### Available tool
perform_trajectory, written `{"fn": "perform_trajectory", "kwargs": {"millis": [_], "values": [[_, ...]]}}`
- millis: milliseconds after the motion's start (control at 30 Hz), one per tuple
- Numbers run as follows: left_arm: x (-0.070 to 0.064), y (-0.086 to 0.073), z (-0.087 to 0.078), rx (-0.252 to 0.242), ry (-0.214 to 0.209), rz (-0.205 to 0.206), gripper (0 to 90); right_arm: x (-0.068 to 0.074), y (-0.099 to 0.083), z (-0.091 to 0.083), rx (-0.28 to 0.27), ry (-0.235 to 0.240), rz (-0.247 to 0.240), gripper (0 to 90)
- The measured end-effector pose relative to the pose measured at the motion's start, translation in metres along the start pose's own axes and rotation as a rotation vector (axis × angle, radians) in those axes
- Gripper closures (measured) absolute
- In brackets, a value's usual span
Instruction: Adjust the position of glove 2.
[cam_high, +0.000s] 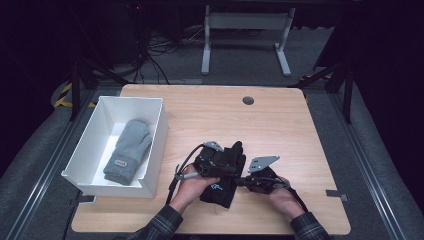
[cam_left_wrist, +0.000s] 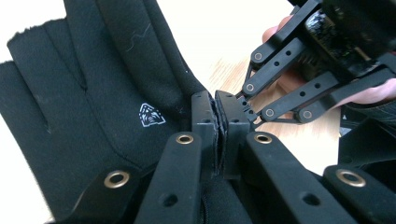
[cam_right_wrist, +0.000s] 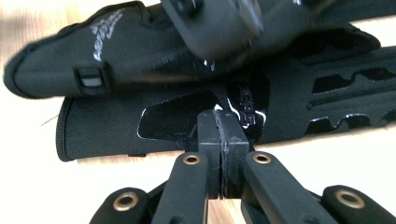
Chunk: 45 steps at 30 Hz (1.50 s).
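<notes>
Black glove (cam_high: 223, 177) lies flat on the wooden table (cam_high: 280, 130), pinched from both sides: the left gripper (cam_left_wrist: 218, 122) has its jaws pressed together on the fabric beside the small white emblem, and the right gripper (cam_right_wrist: 222, 133) is clamped on the glove's edge near a glossy patch. To the left gripper's far side, well apart, a white bin (cam_high: 95, 150) holds a grey mitten (cam_high: 128, 150).
</notes>
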<state>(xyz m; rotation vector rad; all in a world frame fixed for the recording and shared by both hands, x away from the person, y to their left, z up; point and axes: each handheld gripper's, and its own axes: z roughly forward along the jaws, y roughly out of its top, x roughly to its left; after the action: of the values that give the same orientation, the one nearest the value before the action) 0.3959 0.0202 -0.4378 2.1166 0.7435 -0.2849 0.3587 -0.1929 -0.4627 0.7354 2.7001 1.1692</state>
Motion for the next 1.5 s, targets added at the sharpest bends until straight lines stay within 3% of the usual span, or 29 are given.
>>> {"fn": "perform_trajectory", "kwargs": {"millis": [100, 233, 333, 433, 567, 700, 867, 1100, 1300, 1500], "values": [[0.001, -0.002, 0.005, 0.016, 0.008, 0.005, 87.2, 0.002, 0.003, 0.004, -0.002, 0.002, -0.007, 90.0], [0.002, -0.003, 0.004, 0.0, -0.005, 0.001, 85.2, 0.003, 0.003, 0.004, -0.003, -0.004, -0.015, 90.0], [-0.001, -0.002, 0.002, -0.009, -0.008, 0.009, 79.4, 0.0, 0.002, -0.004, -0.004, -0.015, -0.02, 89.7], [-0.004, -0.002, 0.0, -0.019, -0.008, 0.018, 78.6, -0.007, -0.004, -0.016, -0.013, -0.047, 0.001, 82.3], [-0.01, -0.003, 0.003, -0.002, 0.004, 0.048, 89.5, -0.015, -0.011, -0.029, -0.025, -0.086, 0.03, 73.8], [-0.016, -0.007, 0.014, 0.053, 0.015, 0.066, 89.8, -0.029, -0.021, -0.042, -0.041, -0.147, 0.083, 53.4], [-0.021, -0.012, 0.025, 0.121, 0.05, 0.091, 89.8, -0.043, -0.033, -0.049, -0.057, -0.209, 0.122, 41.3], [-0.021, -0.021, 0.011, 0.17, 0.121, 0.128, 89.8, -0.054, -0.043, -0.051, -0.044, -0.302, 0.136, 32.7], [-0.016, -0.028, -0.003, 0.173, 0.148, 0.125, 89.8, -0.059, -0.047, -0.05, -0.038, -0.33, 0.131, 29.8], [-0.009, -0.036, -0.016, 0.176, 0.178, 0.125, 89.8, -0.061, -0.048, -0.049, -0.05, -0.326, 0.138, 27.5]]}}
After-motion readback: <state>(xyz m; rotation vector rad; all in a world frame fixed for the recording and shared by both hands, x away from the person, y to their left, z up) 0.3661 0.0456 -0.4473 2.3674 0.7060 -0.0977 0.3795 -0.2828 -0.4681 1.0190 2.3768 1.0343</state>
